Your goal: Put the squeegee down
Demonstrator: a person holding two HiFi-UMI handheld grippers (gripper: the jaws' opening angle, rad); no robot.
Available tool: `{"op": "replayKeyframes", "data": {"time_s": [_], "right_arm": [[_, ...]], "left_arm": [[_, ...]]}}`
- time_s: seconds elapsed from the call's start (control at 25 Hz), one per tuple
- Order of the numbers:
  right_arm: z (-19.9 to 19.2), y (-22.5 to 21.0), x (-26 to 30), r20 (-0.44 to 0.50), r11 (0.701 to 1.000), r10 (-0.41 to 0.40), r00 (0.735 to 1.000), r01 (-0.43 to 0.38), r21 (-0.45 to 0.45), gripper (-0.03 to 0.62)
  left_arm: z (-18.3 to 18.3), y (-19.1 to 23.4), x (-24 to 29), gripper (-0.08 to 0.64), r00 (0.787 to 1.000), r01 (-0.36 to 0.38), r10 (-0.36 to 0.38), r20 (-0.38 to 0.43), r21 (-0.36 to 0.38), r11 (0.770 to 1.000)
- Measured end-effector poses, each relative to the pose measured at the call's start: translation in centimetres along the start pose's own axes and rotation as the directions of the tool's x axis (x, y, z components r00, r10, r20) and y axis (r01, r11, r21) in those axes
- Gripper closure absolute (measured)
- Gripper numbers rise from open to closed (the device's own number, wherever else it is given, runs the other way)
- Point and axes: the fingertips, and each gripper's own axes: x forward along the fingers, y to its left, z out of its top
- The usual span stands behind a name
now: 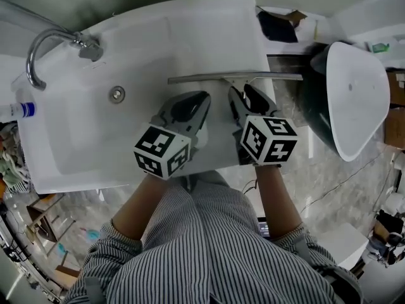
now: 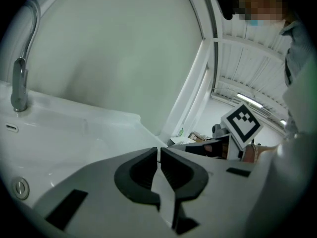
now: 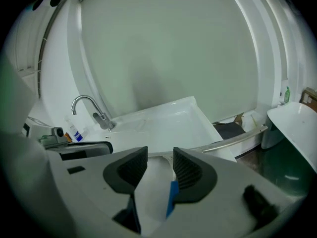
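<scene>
Squeegee (image 1: pixel 234 77) lies flat across the white worktop (image 1: pixel 209 24), at the 3 o'clock side of the basin (image 1: pixel 95 132). Its blade end pokes past the worktop edge toward 3 o'clock.

Right hand-held gripper (image 1: pixel 243 94) sits just at 6 o'clock of the blade. It is released: the right gripper view shows jaws apart, the blade (image 3: pixel 237 137) crossing just beyond the tips and no pad seen pressing on it. Left hand-held gripper (image 1: pixel 201 99) is clenched to a thin slit with nothing in it, at 9 o'clock of the right one.

Risks, as a judgement:
- Pulling the right hand-held gripper back toward 6 o'clock with a jaw catching the handle would drag the squeegee along.
- A nudge toward 3 o'clock could tip the overhanging end off the worktop.
- The slick, sloped white surface may let it slide toward the basin at 9 o'clock.
</scene>
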Motion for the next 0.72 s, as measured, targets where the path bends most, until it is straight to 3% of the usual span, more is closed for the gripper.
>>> {"op": "replayKeyframes", "data": {"time_s": [0.24,0.36,0.48,0.72], "right_arm": [[2.5,2.9,-1.7,0.040,0.994,0.100,0.994,-0.098,-0.053,0.436],[2.9,4.7,-2.4,0.026,0.980,0.145,0.989,-0.140,-0.139,0.509],[3.6,6.5,-3.3,0.054,0.968,0.194,0.979,-0.183,-0.170,0.556],[4.8,9.0,-5.4,0.133,0.960,0.232,0.964,-0.205,-0.188,0.575]], "left_arm": [[3.5,-0.3,-1.4,0.535,0.998,-0.011,0.008,0.068,0.055,0.998],[4.5,-0.9,-2.1,0.535,0.996,-0.001,-0.007,0.085,0.090,0.996],[5.0,-1.4,-2.8,0.535,0.996,0.005,-0.015,0.092,0.109,0.994],[5.7,-2.3,-4.7,0.535,0.994,0.037,-0.048,0.103,0.102,0.994]]}}
